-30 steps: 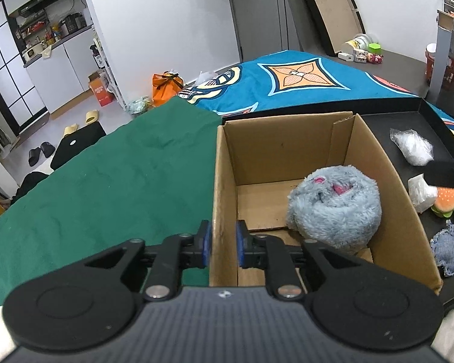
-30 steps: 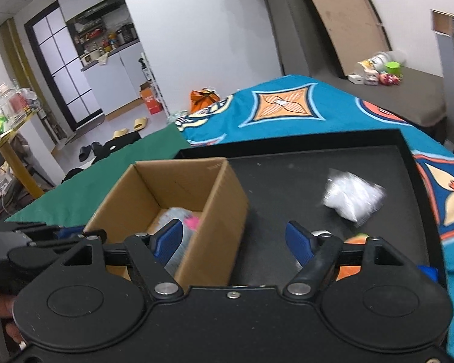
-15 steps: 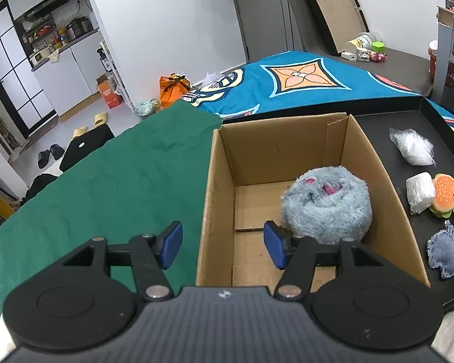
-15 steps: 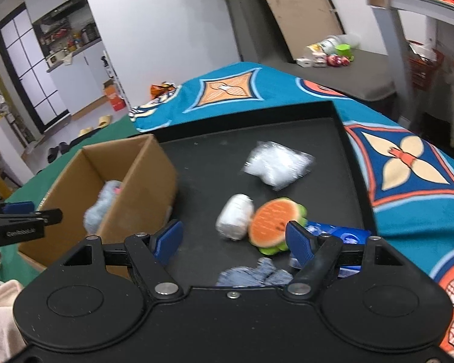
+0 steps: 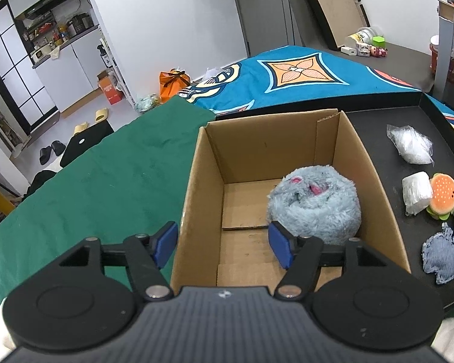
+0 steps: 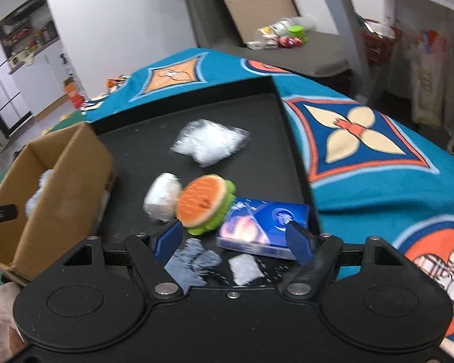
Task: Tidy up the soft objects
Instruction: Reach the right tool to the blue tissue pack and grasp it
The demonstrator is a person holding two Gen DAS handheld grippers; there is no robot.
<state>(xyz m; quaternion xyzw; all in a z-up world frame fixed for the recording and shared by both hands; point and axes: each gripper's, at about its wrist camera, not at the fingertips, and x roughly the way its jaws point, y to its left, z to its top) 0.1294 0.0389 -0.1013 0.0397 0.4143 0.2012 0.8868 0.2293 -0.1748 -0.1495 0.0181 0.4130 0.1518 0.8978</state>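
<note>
Soft objects lay split: a grey plush (image 5: 314, 205) sat inside the cardboard box (image 5: 193, 199), while a burger toy (image 6: 204, 204), white roll (image 6: 162, 201) and tissue pack (image 6: 263, 227) waited on the black tray (image 6: 257, 115). Right tool (image 6: 233, 240) hung wide open and empty above them; it should centre on one item before closing. Left tool (image 5: 224, 243), empty, was opening astride the box wall.

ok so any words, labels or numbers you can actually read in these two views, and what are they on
No text can be read in either view.
blue packet on the black tray: printed graphics, too blurred to read.
orange box on the far floor: print too small to read.
kitchen shelf items: labels too small to read.
cardboard box: no print showing.
burger plush: dark marks only, no letters legible.
</note>
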